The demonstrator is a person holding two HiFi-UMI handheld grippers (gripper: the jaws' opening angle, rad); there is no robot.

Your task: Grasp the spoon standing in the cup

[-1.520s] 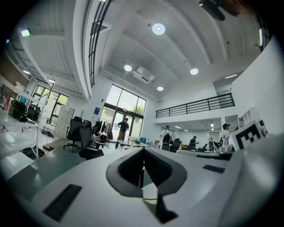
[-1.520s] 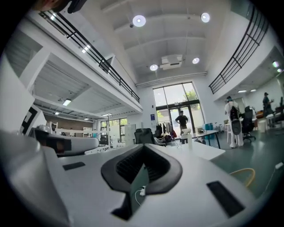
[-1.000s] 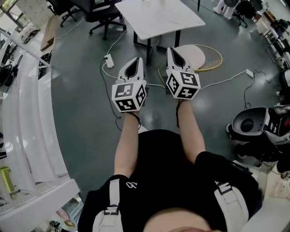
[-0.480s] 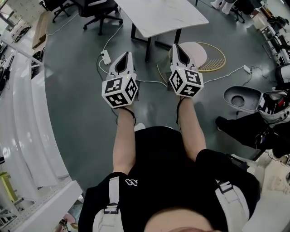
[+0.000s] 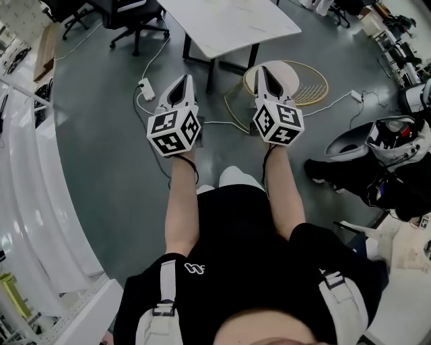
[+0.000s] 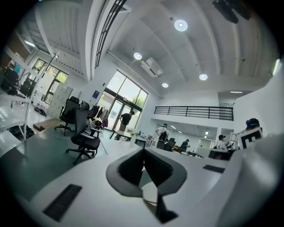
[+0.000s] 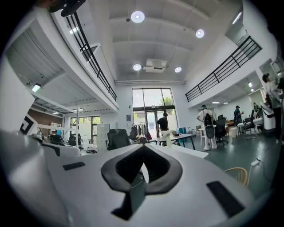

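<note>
No cup or spoon shows in any view. In the head view my left gripper [image 5: 180, 82] and my right gripper [image 5: 264, 73] are held side by side at chest height over the grey floor, pointing ahead. Each carries its marker cube near the wrist. Both are shut, their tips meeting with nothing between them. The left gripper view looks past the left gripper [image 6: 143, 150] into a large office hall. The right gripper view shows the right gripper [image 7: 143, 147] against the same hall.
A white table [image 5: 229, 23] stands just ahead with a black office chair [image 5: 131, 13] to its left. A round gold-wire stand [image 5: 296, 84] sits ahead right. A power strip [image 5: 145, 87] and cables lie on the floor. A white counter [image 5: 27, 202] curves along the left, and equipment [image 5: 397, 145] stands at right.
The left gripper has drifted a little left, widening the gap between the two. The floor scene has shifted under the camera, and the equipment at right has come nearer. Both grippers stay shut.
</note>
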